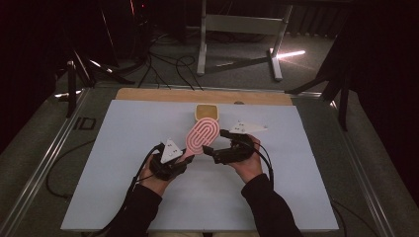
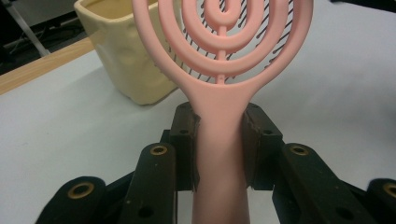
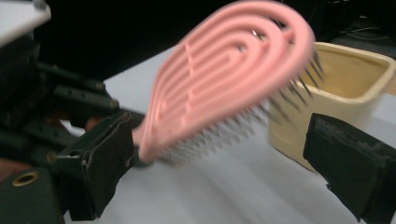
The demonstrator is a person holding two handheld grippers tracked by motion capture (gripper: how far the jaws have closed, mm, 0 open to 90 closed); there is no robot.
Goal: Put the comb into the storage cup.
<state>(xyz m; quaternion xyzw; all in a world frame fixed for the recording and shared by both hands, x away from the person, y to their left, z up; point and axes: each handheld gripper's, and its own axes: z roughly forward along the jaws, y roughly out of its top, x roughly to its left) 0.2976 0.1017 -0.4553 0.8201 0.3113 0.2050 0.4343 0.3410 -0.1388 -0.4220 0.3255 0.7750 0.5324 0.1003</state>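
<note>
A pink hairbrush (image 1: 201, 136) with an oval ringed head is raised over the white table sheet. My left gripper (image 1: 187, 157) is shut on its handle, and in the left gripper view both pads (image 2: 184, 140) press on the handle (image 2: 219, 121). My right gripper (image 1: 211, 149) stands open just right of the brush. In the right gripper view the brush head (image 3: 219, 70) sits between and beyond the wide-apart jaws of the right gripper (image 3: 229, 156), bristles turned toward a cream cup (image 3: 355, 79). Neither pad touches the head.
The cream cup (image 1: 206, 111) stands upright near the far edge of the white sheet (image 1: 123, 148), just beyond the brush, and also shows in the left gripper view (image 2: 121, 60). A wooden strip (image 1: 148, 95) borders the sheet's far edge. Cables and stand legs lie on the floor beyond.
</note>
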